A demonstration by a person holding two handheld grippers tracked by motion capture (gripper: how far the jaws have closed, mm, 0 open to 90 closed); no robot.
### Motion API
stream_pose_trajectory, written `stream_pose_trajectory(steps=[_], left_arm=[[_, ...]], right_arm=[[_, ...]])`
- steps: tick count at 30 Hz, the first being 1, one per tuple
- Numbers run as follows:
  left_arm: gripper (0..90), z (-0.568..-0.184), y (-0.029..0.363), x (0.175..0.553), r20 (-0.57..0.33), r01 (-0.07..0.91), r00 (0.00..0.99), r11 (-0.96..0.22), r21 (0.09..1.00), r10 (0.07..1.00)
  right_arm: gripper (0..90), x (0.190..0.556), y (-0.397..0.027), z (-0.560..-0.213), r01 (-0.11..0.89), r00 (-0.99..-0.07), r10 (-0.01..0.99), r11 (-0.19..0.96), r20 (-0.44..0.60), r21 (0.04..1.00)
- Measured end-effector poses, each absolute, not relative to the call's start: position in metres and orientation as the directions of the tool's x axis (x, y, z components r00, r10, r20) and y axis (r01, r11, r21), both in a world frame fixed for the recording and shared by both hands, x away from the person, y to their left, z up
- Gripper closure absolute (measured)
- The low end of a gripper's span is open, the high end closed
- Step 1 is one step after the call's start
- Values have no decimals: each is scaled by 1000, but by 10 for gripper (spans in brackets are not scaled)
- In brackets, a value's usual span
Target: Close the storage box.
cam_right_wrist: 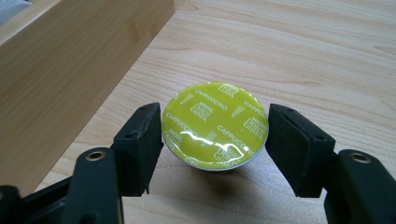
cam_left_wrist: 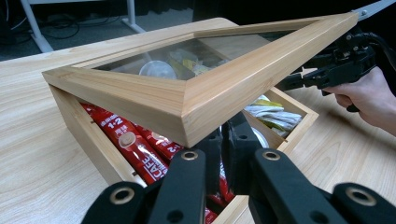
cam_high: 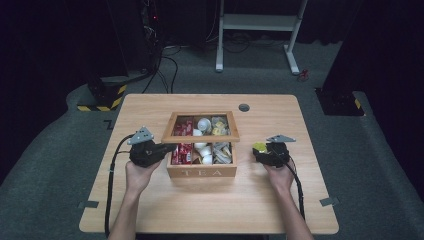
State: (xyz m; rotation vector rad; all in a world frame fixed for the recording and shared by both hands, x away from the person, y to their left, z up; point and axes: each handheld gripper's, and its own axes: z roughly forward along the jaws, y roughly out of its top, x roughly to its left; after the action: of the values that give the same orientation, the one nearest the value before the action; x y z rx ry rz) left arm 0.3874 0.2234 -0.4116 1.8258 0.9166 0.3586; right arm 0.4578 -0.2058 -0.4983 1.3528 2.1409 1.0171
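Grippers: two, one in each of my hands; my left gripper has its jaws closed together under the raised glass lid, propping it; my right gripper is holding one yellow-green capsule on the table
Box: one wooden tea box at table centre; red sachets in its left compartment
Room: capsule just right of the box wall; bare wood beyond; lid slants over the compartments

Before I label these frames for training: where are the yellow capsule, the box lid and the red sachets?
yellow capsule (cam_right_wrist: 215, 124): right gripper view, foil top.
box lid (cam_left_wrist: 219, 95): left gripper view, wooden frame corner.
red sachets (cam_left_wrist: 140, 150): left gripper view, printed face.
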Motion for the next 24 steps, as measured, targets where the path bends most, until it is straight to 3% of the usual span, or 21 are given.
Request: stream_pose_trajectory(steps=[9, 24], left_arm=[[861, -412, 223, 387, -164, 426, 665, -190, 885, 728], [861, -412, 223, 387, -159, 420, 665, -189, 888, 729]], right_arm=[[320, 453, -209, -491, 578, -455, 889, 242, 62, 779], [394, 423, -246, -480, 540, -434, 895, 163, 107, 825]])
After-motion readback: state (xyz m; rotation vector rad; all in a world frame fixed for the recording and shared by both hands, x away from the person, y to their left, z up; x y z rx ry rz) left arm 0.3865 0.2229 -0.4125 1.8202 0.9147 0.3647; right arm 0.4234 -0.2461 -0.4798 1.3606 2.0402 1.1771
